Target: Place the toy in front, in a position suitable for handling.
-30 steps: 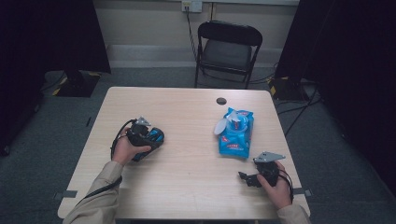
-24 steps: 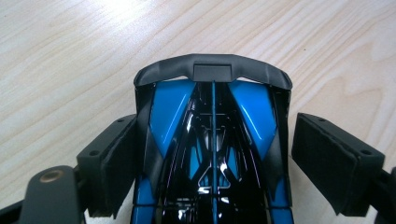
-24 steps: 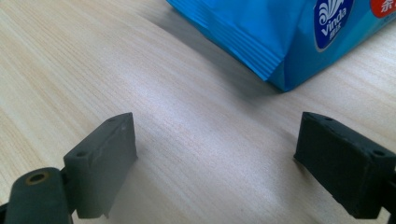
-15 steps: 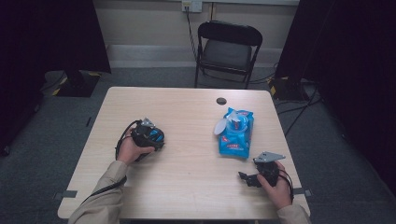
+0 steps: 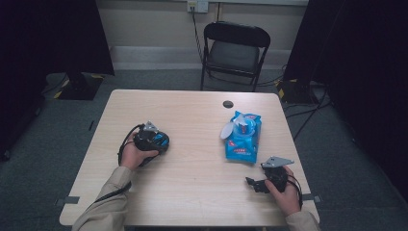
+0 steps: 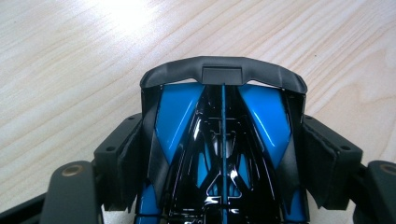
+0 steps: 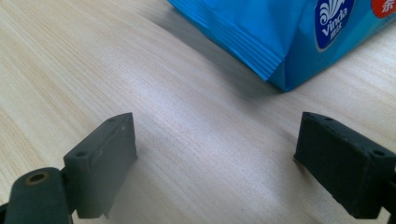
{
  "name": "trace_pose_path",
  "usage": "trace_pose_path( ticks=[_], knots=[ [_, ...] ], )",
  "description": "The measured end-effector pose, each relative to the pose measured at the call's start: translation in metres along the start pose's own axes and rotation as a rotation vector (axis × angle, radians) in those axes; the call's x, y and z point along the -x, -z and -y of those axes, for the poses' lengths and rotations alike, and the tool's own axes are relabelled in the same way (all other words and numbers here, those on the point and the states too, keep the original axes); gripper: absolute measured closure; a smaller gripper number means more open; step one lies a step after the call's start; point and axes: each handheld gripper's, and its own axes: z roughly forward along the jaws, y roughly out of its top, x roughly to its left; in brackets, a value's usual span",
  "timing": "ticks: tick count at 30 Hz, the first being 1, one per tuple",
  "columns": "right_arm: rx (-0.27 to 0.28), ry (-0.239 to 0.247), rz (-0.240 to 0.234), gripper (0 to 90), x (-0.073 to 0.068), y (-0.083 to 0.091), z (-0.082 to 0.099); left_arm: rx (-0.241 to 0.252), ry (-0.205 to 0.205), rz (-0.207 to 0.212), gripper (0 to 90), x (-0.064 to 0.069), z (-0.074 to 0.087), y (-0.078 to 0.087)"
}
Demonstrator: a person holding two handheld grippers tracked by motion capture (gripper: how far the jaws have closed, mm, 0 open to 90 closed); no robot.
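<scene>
A glossy blue and black toy car [image 6: 223,140] sits on the table between the pads of my left gripper [image 6: 223,168]. Its jaws have just been closing, and both pads now lie against the car's sides. In the high view the left gripper [image 5: 159,140] is at the table's left middle, with the car [image 5: 162,139] at its tip. My right gripper [image 7: 215,158] rests open near the front right edge with bare wood between its fingers. It appears there in the high view as well [image 5: 251,183]. A blue wipes pack [image 5: 243,137] [image 7: 280,32] lies just beyond it, white flap raised.
A small black round disc [image 5: 228,104] sits near the table's far edge [image 5: 192,91]. A black folding chair [image 5: 235,50] stands behind the table. Cables run over the floor at the right.
The left forearm has swung a little to the right while its gripper stays at the toy car. The right hand and the wipes pack have not moved.
</scene>
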Motion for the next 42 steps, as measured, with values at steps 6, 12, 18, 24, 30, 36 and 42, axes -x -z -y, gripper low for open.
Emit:
trace_pose_path(
  ticks=[6, 12, 18, 24, 30, 36, 42],
  knots=[
    [0.000, 0.000, 0.000, 11.6, 0.000, 0.000, 0.000, -0.009, -0.012, -0.006, 25.3, 0.001, -0.001, 0.000],
    [0.000, 0.000, 0.000, 11.5, 0.000, 0.000, 0.000, -0.038, -0.026, -0.026, 25.4, 0.004, -0.006, 0.001],
    [0.000, -0.001, 0.000, 11.6, 0.000, 0.000, 0.000, -0.057, -0.040, -0.027, 25.5, 0.005, -0.008, 0.002],
    [0.000, 0.001, -0.001, 11.5, 0.000, 0.000, 0.000, -0.065, -0.038, -0.034, 25.5, 0.004, -0.010, 0.006],
    [0.001, 0.001, -0.001, 11.5, 0.000, 0.000, 0.000, -0.064, -0.019, -0.037, 25.6, 0.003, -0.011, 0.013],
    [0.001, 0.002, -0.001, 11.5, 0.000, 0.000, 0.000, -0.044, -0.018, -0.040, 25.6, 0.004, -0.012, 0.022],
    [0.000, 0.002, -0.002, 11.5, 0.000, 0.000, 0.000, -0.039, -0.021, -0.044, 25.7, 0.004, -0.014, 0.032]
  ],
)
